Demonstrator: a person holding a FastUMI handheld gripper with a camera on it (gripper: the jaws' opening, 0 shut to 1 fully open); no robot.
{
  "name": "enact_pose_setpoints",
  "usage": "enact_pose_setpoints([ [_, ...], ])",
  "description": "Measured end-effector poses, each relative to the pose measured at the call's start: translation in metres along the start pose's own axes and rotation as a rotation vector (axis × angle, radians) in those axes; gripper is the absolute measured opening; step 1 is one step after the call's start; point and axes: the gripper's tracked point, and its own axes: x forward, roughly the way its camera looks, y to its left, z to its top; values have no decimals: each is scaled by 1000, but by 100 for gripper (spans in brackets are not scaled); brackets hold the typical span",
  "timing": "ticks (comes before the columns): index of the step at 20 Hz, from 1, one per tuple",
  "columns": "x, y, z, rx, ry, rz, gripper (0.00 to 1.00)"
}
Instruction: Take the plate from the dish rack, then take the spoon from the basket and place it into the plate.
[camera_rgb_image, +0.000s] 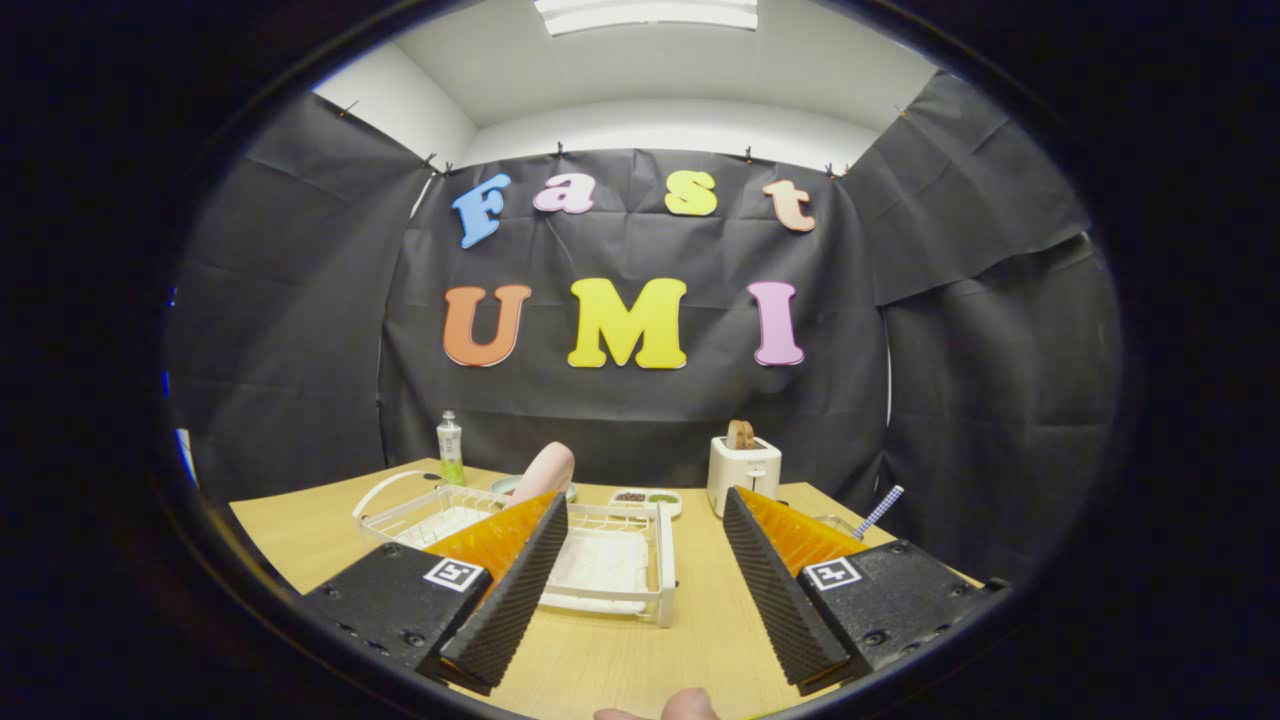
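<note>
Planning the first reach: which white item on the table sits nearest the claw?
The dish rack, just ahead of the open claw; the toaster and small dish stand beyond it.

A pink plate (545, 472) stands on edge at the far side of the white dish rack (610, 560). Right of it, a checked handle (880, 511), probably the spoon's, leans upward.

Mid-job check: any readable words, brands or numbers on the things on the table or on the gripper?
Label on the bottle: too small to read.
Square markers on the hand-held gripper: coded patterns, no words.
Nothing readable on the toaster.
Its fingers stand open, with the dish rack just ahead.
</note>
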Motion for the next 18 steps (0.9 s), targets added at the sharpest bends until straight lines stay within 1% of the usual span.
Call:
enact_pose_setpoints([
  [5, 15, 4, 27, -14, 44, 65, 100],
  [8, 31, 12, 48, -16, 103, 130, 100],
  [12, 58, 19, 83, -35, 175, 175, 100],
  [16, 87, 41, 105, -12, 318, 246, 100],
  [18, 103, 54, 104, -15, 426, 274, 100],
])
